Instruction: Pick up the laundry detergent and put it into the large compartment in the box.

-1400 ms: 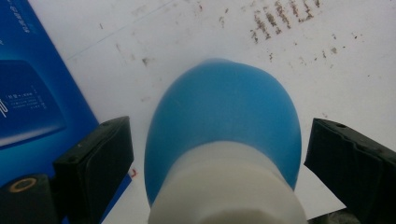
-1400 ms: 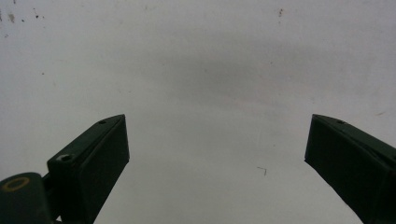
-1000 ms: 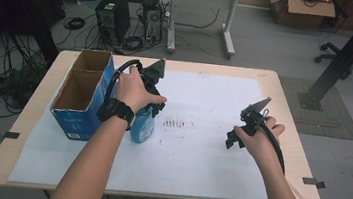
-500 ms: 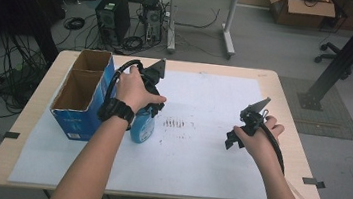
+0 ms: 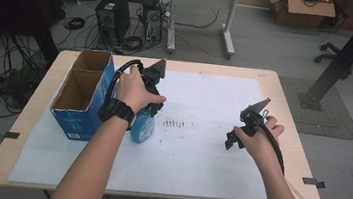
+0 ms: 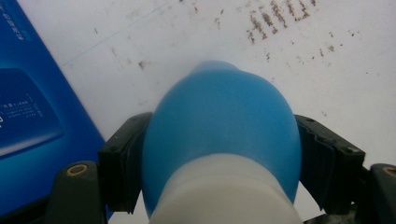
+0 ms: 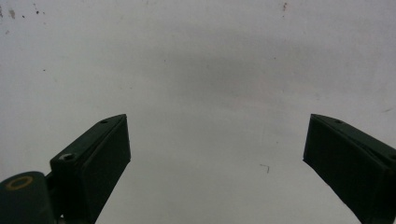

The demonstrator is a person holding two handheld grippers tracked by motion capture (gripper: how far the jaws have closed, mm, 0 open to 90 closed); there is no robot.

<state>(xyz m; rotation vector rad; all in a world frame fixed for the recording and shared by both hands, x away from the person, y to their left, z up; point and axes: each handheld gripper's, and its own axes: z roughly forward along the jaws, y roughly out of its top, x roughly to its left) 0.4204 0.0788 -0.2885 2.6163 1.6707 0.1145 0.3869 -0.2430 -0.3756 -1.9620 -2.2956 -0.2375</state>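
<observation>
A blue bottle (image 5: 142, 127) with a white top stands on the white paper, close beside a blue box. My left gripper (image 5: 147, 107) reaches down over it from above, mostly hidden under the hand. In the left gripper view the bottle (image 6: 224, 121) sits between the two black pads (image 6: 122, 163), which have just been closing and now press on both its sides. My left gripper (image 6: 222, 156) is shut on it. My right gripper (image 5: 233, 138) hovers over bare paper at the right. Its jaws stand wide apart with nothing between them, as the right gripper view (image 7: 215, 140) shows.
An open-topped blue cardboard box (image 5: 82, 94) with two compartments stands at the table's left, touching or nearly touching the bottle. Dark smudges (image 5: 176, 124) mark the white paper sheet (image 5: 197, 167) between the hands. The wooden table edge (image 5: 303, 159) lies just right of the right hand.
</observation>
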